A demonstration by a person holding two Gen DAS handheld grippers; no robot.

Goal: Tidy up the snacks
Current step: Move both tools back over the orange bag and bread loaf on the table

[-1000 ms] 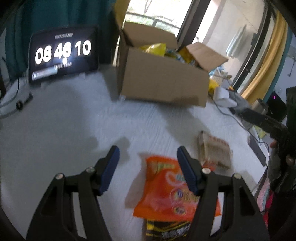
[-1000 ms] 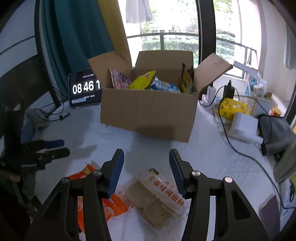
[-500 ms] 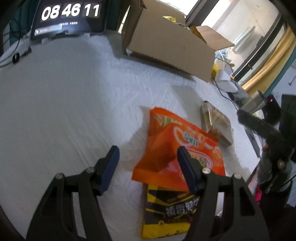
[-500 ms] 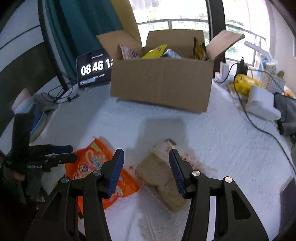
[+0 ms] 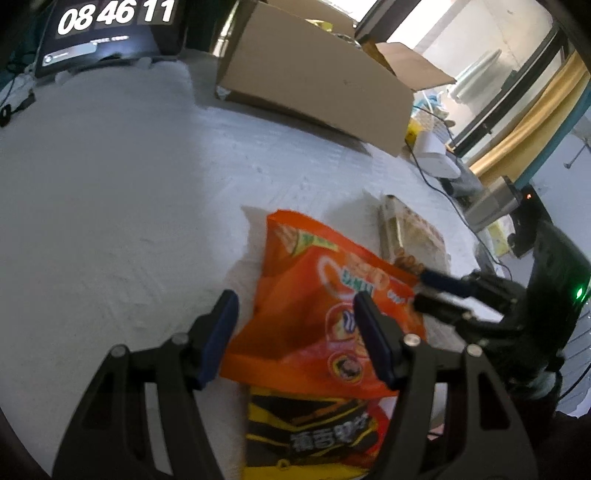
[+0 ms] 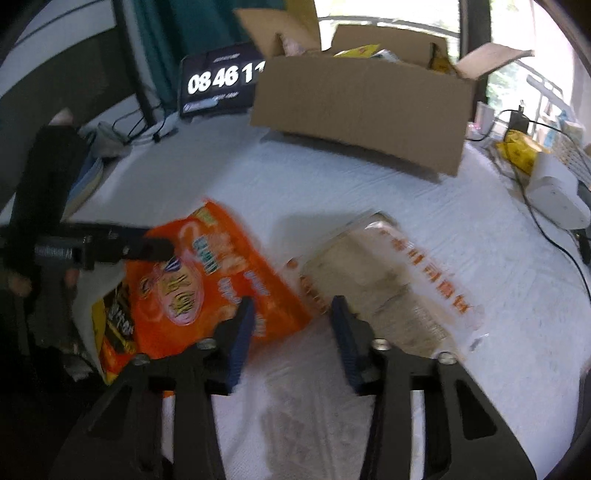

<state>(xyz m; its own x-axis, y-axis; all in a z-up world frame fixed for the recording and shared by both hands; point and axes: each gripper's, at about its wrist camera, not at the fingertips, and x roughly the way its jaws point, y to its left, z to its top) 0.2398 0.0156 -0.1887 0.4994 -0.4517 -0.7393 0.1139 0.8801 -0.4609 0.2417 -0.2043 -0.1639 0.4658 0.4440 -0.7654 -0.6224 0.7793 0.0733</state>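
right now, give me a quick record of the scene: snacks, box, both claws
loose snacks: orange bag overlapping black-and-yellow bag; clear cracker pack beside them
box: open cardboard box, snacks inside
left claw: open over orange bag
right claw: just been closing, nothing gripped, between orange bag and cracker pack
surface: white tablecloth

- i see a white textured surface (image 6: 424,206) under daylight from a large window (image 6: 509,74) behind.
- a teal curtain (image 6: 192,26) hangs at back left.
- a yellow curtain (image 5: 532,122) hangs by dark window frames.
- a digital clock (image 6: 221,85) stands at the back.
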